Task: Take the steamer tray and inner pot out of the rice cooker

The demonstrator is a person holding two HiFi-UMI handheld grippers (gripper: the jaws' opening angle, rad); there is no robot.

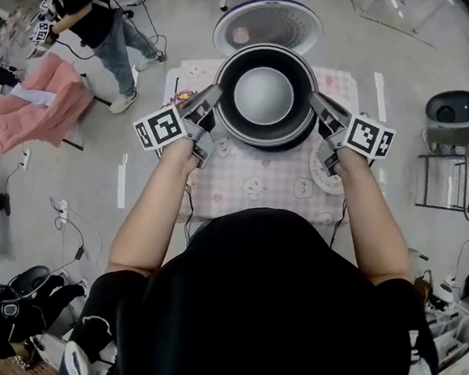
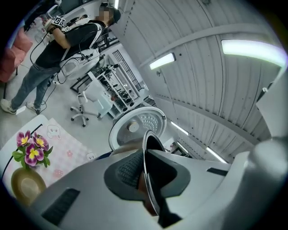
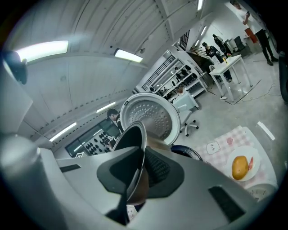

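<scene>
The silver inner pot (image 1: 264, 95) hangs level above the dark rice cooker body (image 1: 300, 138), whose white lid (image 1: 266, 24) stands open behind. My left gripper (image 1: 217, 94) is shut on the pot's left rim, my right gripper (image 1: 314, 99) is shut on its right rim. In the left gripper view the thin rim (image 2: 146, 148) runs between the left gripper's (image 2: 146, 179) ribbed pads, with the lid (image 2: 135, 126) beyond. The right gripper view shows the rim (image 3: 135, 134) clamped in the right gripper (image 3: 137, 179). A white round tray-like piece (image 1: 324, 174) lies on the table by my right hand.
The cooker sits on a pink checked cloth (image 1: 251, 180). A vase of purple flowers (image 2: 29, 150) stands at the cloth's left, and a plate with an orange food item (image 3: 245, 165) at its right. A person (image 1: 102, 21) stands at the back left beside a pink-covered stand (image 1: 43, 91).
</scene>
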